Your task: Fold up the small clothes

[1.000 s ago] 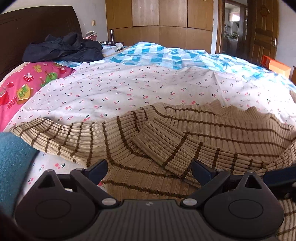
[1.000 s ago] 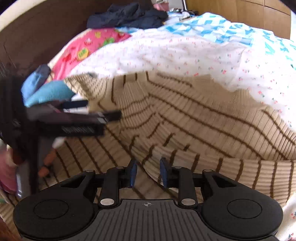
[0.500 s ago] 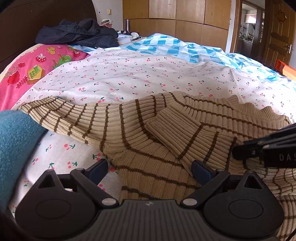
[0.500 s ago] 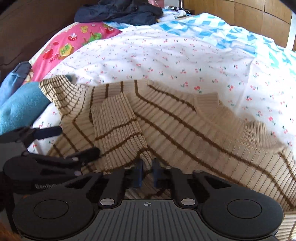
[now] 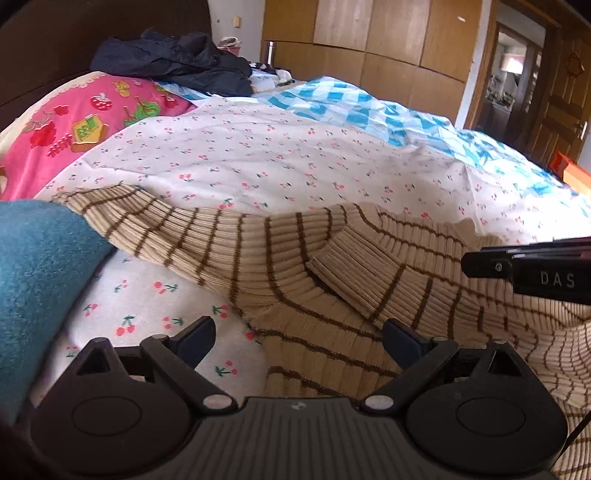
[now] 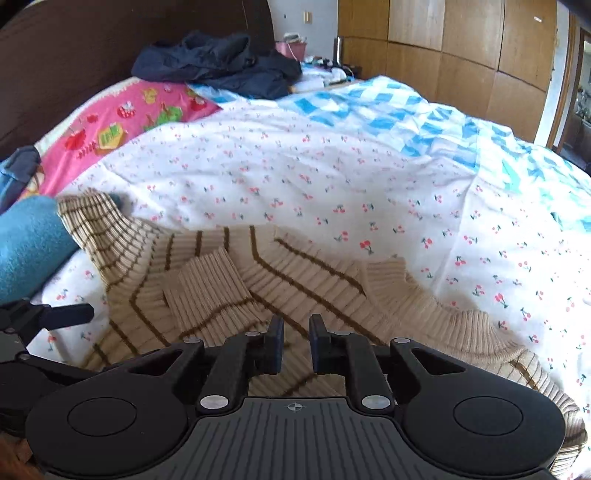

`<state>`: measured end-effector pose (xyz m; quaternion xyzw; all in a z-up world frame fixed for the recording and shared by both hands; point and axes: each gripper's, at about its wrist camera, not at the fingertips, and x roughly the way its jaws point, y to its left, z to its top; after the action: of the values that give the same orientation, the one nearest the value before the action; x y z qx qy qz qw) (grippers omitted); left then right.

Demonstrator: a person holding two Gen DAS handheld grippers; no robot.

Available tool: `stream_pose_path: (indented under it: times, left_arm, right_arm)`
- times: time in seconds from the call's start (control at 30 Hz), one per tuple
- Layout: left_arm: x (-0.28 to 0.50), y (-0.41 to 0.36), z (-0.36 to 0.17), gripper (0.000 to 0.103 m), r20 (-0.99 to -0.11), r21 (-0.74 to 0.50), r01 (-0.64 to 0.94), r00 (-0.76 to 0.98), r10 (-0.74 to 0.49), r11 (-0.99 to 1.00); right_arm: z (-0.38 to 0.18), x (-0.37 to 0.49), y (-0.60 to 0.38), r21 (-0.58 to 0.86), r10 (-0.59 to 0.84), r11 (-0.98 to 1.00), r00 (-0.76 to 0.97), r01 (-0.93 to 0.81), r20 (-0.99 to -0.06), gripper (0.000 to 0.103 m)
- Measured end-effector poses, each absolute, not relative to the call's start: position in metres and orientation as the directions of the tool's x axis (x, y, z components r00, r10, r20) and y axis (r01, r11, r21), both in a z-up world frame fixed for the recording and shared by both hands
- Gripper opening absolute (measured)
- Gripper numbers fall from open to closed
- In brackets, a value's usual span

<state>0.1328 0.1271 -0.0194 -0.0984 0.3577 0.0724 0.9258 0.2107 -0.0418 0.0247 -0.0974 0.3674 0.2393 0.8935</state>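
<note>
Lying spread across the near edge of the cherry-print bedspread (image 6: pixel 332 177), a beige striped sweater (image 5: pixel 332 280) has one sleeve folded over its body. The left gripper (image 5: pixel 299 338) hovers wide apart, grasping nothing; the right gripper (image 6: pixel 296 341) (jaws narrowly parted and opening) appears clear of the knit. A teal cloth (image 5: pixel 33 266) sits beside the other cuff

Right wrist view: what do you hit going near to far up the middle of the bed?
Right claw → striped sweater → cherry-print sheet → blue checked quilt → wooden wardrobe.
</note>
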Motion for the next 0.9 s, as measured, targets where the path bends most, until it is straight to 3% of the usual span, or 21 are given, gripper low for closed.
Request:
stream_pose_path:
  times: [0.23, 0.27, 0.3, 0.47, 0.77, 0.9]
  left_arm:
    - [0.107, 0.171, -0.013, 0.102, -0.671, -0.119, -0.333, 0.722, 0.172, 0.935]
    - [0.106, 0.174, -0.014, 0.102, -0.679, -0.126, -0.338, 0.715, 0.168, 0.933]
    - [0.105, 0.175, -0.016, 0.102, -0.684, -0.136, -0.336, 0.712, 0.157, 0.932]
    - [0.106, 0.161, -0.012, 0.102, -0.66, -0.136, -0.272, 0.742, 0.118, 0.953]
    - [0.131, 0.111, -0.007, 0.102, -0.644, -0.078, -0.121, 0.764, 0.042, 0.99]
    - [0.148, 0.083, -0.016, 0.102, -0.66, -0.034, -0.059, 0.751, 0.022, 0.998]
  right_arm:
    - [-0.001, 0.202, -0.012, 0.078, 0.449, 0.802, 0.511, -0.592, -0.733, 0.02]
    - [-0.005, 0.198, -0.008, 0.089, 0.462, 0.789, 0.492, -0.608, -0.738, 0.024]
    - [-0.007, 0.194, -0.007, 0.08, 0.46, 0.784, 0.489, -0.616, -0.742, 0.034]
    - [0.0, 0.158, -0.028, 0.023, 0.44, 0.793, 0.545, -0.609, -0.713, 0.036]
    - [0.014, 0.124, -0.148, -0.019, 0.221, 0.95, 0.715, -0.312, -0.663, 0.036]
    - [-0.01, 0.135, -0.185, -0.103, 0.062, 0.975, 0.687, -0.197, -0.724, 0.033]
